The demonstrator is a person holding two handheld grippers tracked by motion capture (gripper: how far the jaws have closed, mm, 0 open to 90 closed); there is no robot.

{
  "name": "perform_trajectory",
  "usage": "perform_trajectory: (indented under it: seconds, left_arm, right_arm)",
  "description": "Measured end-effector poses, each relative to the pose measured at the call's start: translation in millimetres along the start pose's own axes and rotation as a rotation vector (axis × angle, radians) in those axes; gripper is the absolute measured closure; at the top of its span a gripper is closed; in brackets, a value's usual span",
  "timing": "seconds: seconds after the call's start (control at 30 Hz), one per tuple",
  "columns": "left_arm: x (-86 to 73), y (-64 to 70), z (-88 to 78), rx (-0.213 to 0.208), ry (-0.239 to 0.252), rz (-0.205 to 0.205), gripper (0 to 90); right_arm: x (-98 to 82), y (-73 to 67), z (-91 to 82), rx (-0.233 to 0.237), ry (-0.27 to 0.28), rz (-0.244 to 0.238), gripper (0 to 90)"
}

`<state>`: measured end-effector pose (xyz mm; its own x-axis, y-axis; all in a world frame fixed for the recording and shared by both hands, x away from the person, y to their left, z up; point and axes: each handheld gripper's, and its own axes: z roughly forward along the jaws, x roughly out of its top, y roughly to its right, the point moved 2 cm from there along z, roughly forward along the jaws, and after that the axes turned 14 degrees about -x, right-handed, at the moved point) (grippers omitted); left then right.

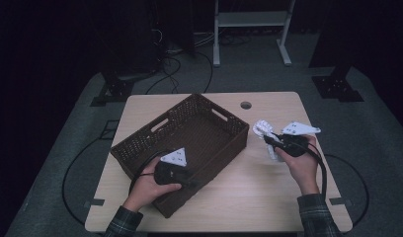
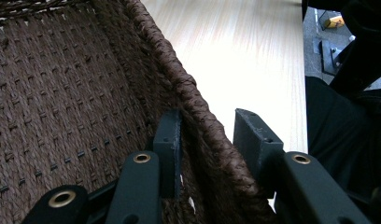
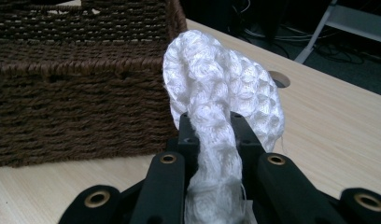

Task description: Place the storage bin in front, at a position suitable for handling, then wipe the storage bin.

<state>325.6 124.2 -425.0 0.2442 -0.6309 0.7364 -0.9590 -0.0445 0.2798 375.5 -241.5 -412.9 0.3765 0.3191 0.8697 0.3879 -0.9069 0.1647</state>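
Observation:
A brown wicker basket (image 1: 155,127) stands askew in the middle of the wooden table (image 1: 268,192). My left gripper (image 1: 187,178) sits at its near right wall. In the left gripper view the jaws (image 2: 207,116) straddle that woven rim (image 2: 188,88), one pad inside the basket and one outside, closed against the wall. To the right of the basket, my right gripper (image 1: 269,140) holds a white knitted cloth (image 1: 262,129) a little above the table. Seen from the right gripper view, the jaws (image 3: 212,121) are shut on the cloth (image 3: 221,74), which bulges above them in front of the basket's side (image 3: 76,102).
A round cable hole (image 1: 246,105) lies in the table's far edge, also in the right gripper view (image 3: 278,79). Behind the table, a white metal frame (image 1: 249,29), black stands and loose cables are on the grey floor.

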Motion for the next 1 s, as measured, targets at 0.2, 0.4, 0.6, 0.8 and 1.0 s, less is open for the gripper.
perform_trajectory:
  seconds: [0.2,0.4,0.6,0.8,1.0]
  left_arm:
    - [-0.2,0.0,-0.1,0.000,0.001,-0.002,62.0]
    - [-0.1,0.2,0.0,0.001,0.000,0.000,62.1]
    - [-0.1,0.3,0.1,0.003,0.002,0.002,62.2]
    - [-0.2,0.4,0.1,0.003,0.002,0.002,62.3]
    - [-0.2,0.5,0.2,0.004,0.002,0.003,62.2]
  right_arm:
    - [0.6,-6.8,3.5,0.025,-0.001,-0.013,77.4]
    - [-0.5,-14.3,8.2,0.035,-0.016,-0.042,77.4]
    - [0.2,-19.1,9.0,0.046,-0.015,-0.053,77.4]
    - [-2.3,-23.2,13.8,0.052,-0.028,-0.059,77.4]
    - [-4.7,-28.3,20.4,0.059,-0.042,-0.068,77.4]
